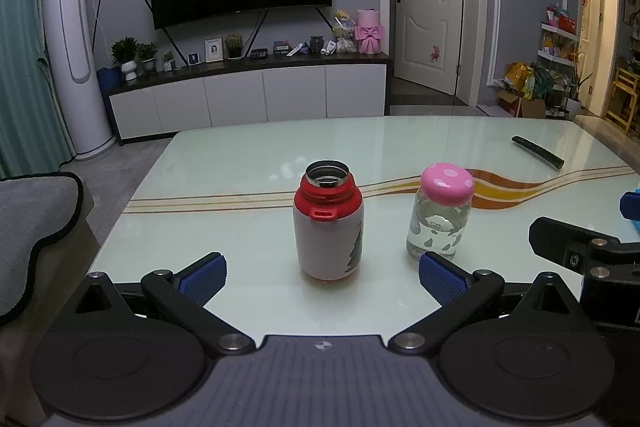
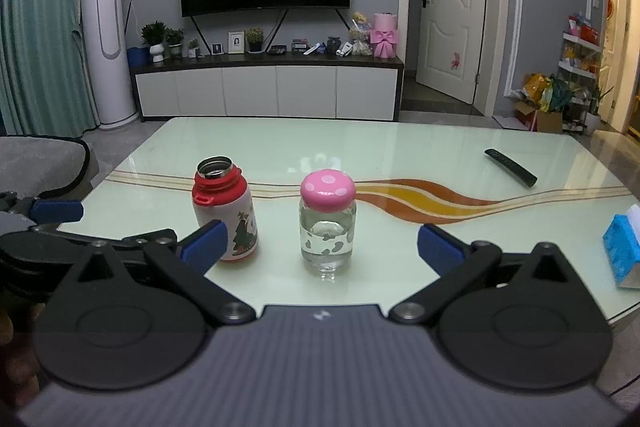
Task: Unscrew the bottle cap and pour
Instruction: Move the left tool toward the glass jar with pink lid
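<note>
1. The left gripper (image 1: 322,274) is hovering with jaws spread wide and empty, facing the lidless red-and-white flask (image 1: 328,223).
2. The right gripper (image 2: 320,242) is gaping likewise, framing the pink-capped glass bottle (image 2: 328,225), standing mid-bench beside the flask.
3. The bench (image 2: 400,143) is lying bare behind both; a remote (image 2: 511,167) is resting near its far right edge.

My table (image 2: 400,147) is glossy glass, mirroring the room. On it, the clear glass bottle (image 2: 327,237) wears a shiny pink plastic cap (image 2: 328,189); left of it, the flask (image 2: 226,211) shows a polished steel mouth. My pads (image 1: 204,277) look ribbed, matt rubber.
</note>
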Demonstrator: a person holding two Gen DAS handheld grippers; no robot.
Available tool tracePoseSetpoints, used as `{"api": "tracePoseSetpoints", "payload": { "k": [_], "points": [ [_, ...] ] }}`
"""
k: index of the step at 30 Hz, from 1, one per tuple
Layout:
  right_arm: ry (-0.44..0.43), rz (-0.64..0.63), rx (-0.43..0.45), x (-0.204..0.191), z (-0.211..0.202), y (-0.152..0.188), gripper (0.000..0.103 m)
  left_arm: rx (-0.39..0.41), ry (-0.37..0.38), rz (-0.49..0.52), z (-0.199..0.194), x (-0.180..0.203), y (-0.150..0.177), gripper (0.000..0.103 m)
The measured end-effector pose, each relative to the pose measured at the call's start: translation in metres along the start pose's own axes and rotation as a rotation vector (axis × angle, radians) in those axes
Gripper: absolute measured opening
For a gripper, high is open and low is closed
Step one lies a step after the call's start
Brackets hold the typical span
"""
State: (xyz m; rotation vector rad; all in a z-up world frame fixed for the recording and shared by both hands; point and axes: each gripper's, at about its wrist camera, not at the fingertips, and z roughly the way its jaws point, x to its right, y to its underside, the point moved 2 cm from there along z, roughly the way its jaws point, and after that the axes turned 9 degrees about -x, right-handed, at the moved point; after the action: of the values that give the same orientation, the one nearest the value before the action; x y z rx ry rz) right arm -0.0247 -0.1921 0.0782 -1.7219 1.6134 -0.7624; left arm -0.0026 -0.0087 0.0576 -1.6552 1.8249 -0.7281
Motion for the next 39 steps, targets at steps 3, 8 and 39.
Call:
{"api": "tracePoseSetpoints", "payload": {
  "k": [3, 8, 39],
  "points": [
    [-0.001, -0.002, -0.001, 0.001, 0.004, -0.001, 0.103, -0.001, -0.004, 0.001, 0.001, 0.000, -0.002, 0.103],
    [-0.007, 0.000, -0.007, 0.003, 0.010, -0.003, 0.103, -0.006, -0.005, 0.001, 0.007, 0.000, -0.004, 0.103],
    [-0.056, -0.001, -0.032, 0.009, 0.057, -0.015, 0.103, -0.028, 0.013, -0.026, 0.058, -0.005, -0.019, 0.103]
  ]
}}
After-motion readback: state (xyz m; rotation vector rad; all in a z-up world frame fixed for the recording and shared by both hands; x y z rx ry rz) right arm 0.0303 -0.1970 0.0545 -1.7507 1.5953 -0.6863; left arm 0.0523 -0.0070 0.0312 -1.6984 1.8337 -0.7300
